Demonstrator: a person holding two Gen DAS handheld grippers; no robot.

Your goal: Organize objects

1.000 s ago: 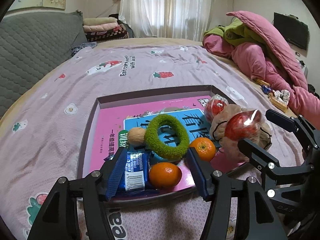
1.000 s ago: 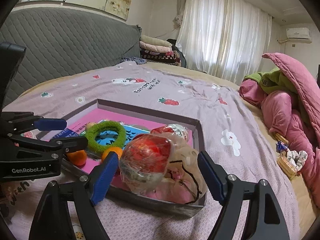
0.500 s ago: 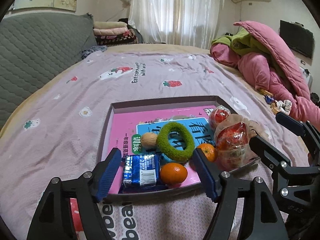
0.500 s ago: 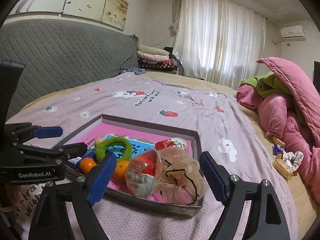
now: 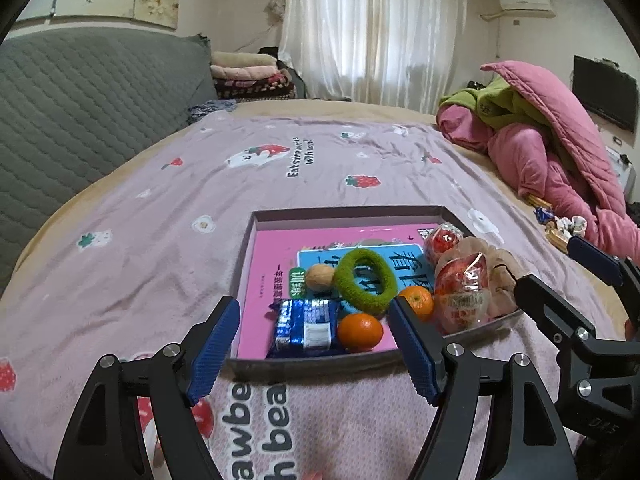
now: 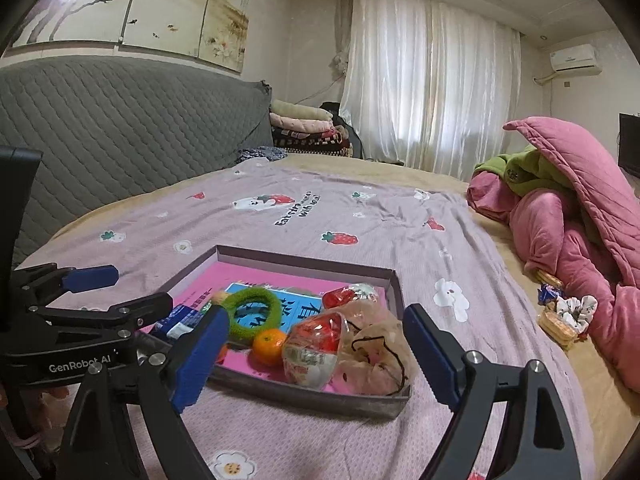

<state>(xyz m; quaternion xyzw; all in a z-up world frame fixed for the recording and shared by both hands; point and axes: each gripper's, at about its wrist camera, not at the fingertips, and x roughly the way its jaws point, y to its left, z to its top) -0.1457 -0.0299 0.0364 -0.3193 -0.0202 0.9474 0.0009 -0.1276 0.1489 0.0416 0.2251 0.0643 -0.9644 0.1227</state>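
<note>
Bedroom: pink strawberry-print bedspread (image 5: pixel 320 160), grey quilted headboard (image 5: pixel 80 96), white sheer curtains (image 6: pixel 432 80), heap of pink and green quilts (image 5: pixel 560 144) at right.

On bedspread: shallow grey cardboard box lid (image 5: pixel 340 213) holding pink book (image 5: pixel 276 248) with blue book (image 5: pixel 408 258) on top. Inside too: green fuzzy ring (image 5: pixel 365 281), walnut (image 5: pixel 319 277), blue snack packet (image 5: pixel 306 325), two tangerines (image 5: pixel 359 331), red-filled clear plastic bags (image 5: pixel 462 292).

Left gripper (image 5: pixel 316 354): jaws just opened wider, nothing gripped, near box's front edge.

Right gripper (image 6: pixel 316 360): jaws also just widened, empty, plastic bags seen between fingers, no contact.
</note>
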